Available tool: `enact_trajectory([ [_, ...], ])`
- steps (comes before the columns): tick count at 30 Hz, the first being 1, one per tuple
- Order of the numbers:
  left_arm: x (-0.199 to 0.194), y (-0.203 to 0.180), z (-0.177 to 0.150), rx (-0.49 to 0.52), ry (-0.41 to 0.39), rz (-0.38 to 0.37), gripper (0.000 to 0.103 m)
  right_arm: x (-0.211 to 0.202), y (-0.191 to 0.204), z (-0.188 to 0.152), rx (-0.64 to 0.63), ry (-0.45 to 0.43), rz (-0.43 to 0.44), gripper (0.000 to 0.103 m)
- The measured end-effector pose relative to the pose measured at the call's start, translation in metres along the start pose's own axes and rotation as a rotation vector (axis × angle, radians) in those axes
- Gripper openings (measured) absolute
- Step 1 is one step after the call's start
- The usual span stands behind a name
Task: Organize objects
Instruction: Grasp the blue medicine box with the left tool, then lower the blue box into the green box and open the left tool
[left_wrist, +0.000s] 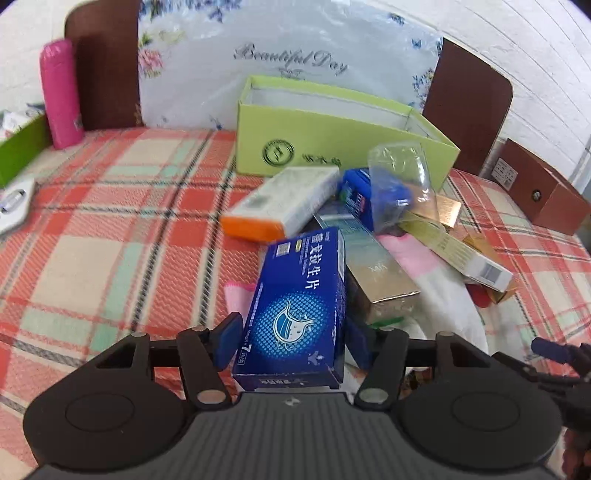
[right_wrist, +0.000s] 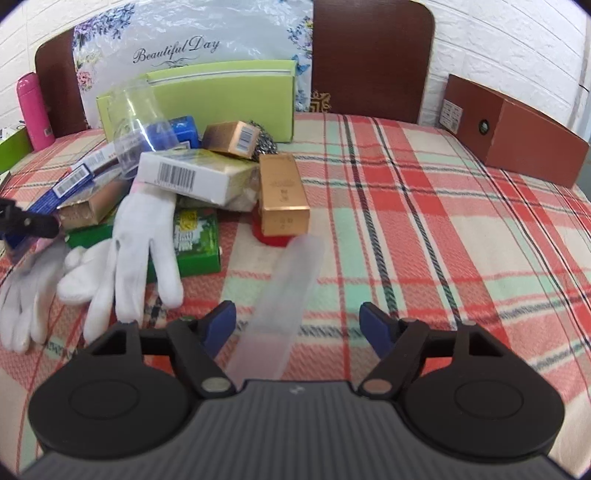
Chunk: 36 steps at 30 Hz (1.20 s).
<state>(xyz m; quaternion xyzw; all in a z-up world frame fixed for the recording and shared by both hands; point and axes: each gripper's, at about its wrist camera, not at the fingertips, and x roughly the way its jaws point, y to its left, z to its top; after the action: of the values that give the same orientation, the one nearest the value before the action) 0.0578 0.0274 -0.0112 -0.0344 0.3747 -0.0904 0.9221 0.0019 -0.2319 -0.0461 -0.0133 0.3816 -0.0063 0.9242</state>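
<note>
My left gripper is shut on a blue medicine box and holds it just above the pile. Behind it stands an open lime-green box; it also shows in the right wrist view. The pile holds a white box with an orange end, a clear plastic cup, gold boxes and white gloves. My right gripper is open, with a frosted translucent strip lying between its fingers on the cloth. A gold box lies just ahead of it.
A plaid cloth covers the table. A pink bottle stands at the far left by a dark green box. A brown box sits at the far right. Brown chair backs and a flowered bag line the rear.
</note>
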Motion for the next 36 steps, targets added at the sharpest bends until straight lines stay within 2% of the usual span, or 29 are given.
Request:
enact_trajectory([
  [3,0.01,0.003,0.009,0.02,-0.01,0.07,0.066,0.007,0.0,-0.001,-0.007,-0.017,0.009,0.075],
  [6,0.03,0.009,0.015,-0.002,0.04,0.044,0.066,0.01,-0.011,-0.005,0.026,-0.023,0.042,0.082],
  [8,0.04,0.01,0.011,0.01,0.088,0.037,0.063,0.009,-0.014,-0.006,0.013,-0.02,0.053,0.082],
  [10,0.041,0.01,0.005,0.03,0.076,0.031,0.062,0.008,-0.014,-0.007,0.002,-0.021,0.055,0.081],
  [11,0.04,0.01,0.003,0.047,0.075,0.029,0.062,0.006,-0.013,-0.007,-0.003,-0.031,0.058,0.067],
  [12,0.037,0.011,0.003,0.043,0.081,0.022,0.061,0.002,-0.013,-0.006,-0.016,-0.047,0.072,0.033],
  [14,0.027,0.013,0.005,0.018,0.082,-0.002,0.061,-0.005,-0.014,-0.005,-0.022,-0.042,0.079,0.026],
  [17,0.002,0.007,0.011,0.047,0.02,-0.026,0.061,-0.018,-0.023,-0.002,-0.002,-0.044,0.114,0.026],
  [20,-0.025,0.003,0.025,0.055,-0.045,-0.079,0.061,-0.044,-0.03,0.008,-0.019,-0.117,0.116,0.026],
  [23,-0.042,-0.006,0.049,0.068,-0.127,-0.112,0.061,-0.067,-0.037,0.036,-0.021,-0.223,0.148,0.026],
  [28,-0.045,-0.028,0.105,0.088,-0.247,-0.13,0.061,-0.073,-0.033,0.114,-0.057,-0.372,0.245,0.026],
  [32,-0.02,-0.034,0.154,0.055,-0.28,-0.114,0.061,-0.044,-0.011,0.178,-0.06,-0.404,0.326,0.026],
  [36,0.028,-0.035,0.192,0.05,-0.254,-0.071,0.061,0.01,0.018,0.224,-0.09,-0.377,0.336,0.026],
])
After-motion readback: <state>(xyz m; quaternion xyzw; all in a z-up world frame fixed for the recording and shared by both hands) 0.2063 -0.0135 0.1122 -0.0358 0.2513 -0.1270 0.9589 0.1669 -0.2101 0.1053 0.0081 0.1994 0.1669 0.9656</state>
